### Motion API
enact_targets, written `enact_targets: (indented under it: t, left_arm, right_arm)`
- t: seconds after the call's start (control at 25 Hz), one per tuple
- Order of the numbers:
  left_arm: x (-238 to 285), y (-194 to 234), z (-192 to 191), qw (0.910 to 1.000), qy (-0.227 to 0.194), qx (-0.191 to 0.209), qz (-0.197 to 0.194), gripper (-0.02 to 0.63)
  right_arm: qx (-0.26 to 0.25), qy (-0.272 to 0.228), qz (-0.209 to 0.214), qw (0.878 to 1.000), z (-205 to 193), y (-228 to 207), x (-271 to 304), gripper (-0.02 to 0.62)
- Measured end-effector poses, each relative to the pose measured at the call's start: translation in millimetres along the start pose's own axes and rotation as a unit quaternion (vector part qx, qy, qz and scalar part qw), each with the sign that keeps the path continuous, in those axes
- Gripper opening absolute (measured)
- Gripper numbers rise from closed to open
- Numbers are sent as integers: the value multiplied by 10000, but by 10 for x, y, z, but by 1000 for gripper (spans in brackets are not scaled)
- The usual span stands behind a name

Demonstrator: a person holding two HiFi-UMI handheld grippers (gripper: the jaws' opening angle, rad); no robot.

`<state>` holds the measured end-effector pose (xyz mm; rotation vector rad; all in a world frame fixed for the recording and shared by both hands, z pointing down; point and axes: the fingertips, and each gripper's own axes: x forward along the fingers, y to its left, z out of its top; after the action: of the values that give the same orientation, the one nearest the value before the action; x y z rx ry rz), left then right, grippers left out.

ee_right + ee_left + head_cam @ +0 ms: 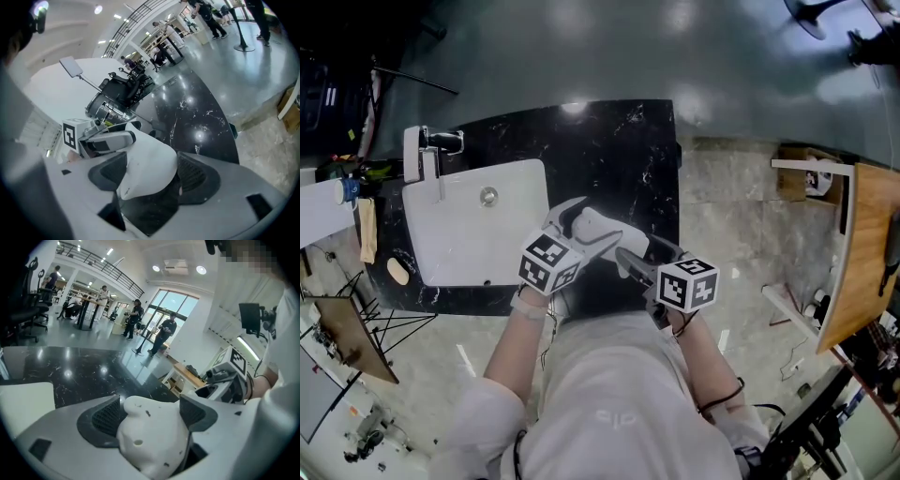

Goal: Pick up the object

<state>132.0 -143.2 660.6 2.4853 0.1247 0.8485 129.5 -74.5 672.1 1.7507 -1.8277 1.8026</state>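
A white, lumpy moulded object [598,228] is held in the air over the near edge of the black marble counter [619,150], close to my body. My left gripper [574,223] is shut on its left side; in the left gripper view the object [150,439] fills the gap between the dark ribbed pads [107,417]. My right gripper [626,258] comes in from the right and is shut on a thin edge of the same object [147,166]. Each gripper shows in the other's view: the right gripper [225,380] and the left gripper [108,140].
A white sink [478,234] with a faucet [431,150] is set in the counter's left half. A wooden tabletop [862,253] and a cardboard box [806,178] stand to the right. Several people stand far off in the hall.
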Motion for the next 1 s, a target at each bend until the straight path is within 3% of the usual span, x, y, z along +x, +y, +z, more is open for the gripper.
enact_targets:
  t: [0.24,0.52,0.64,1.0]
  left_arm:
    - [8,31,-47,9995,-112,-280,-60,377]
    - [63,48,-23,9988,-234,-419,-111,383]
    - [93,63,-21,9983,-281,-493,-124,390]
    - [164,94,28,9985,-421,-313,128,413]
  right_arm:
    - [-36,214,233,9995,14,6,62,330]
    - [-168,87,-20,9998,-9,21,237,413]
    - [-260,46,-61,9996,-14,12,253,420]
    - [-189,-335,-152,9991,16,-7,253,420]
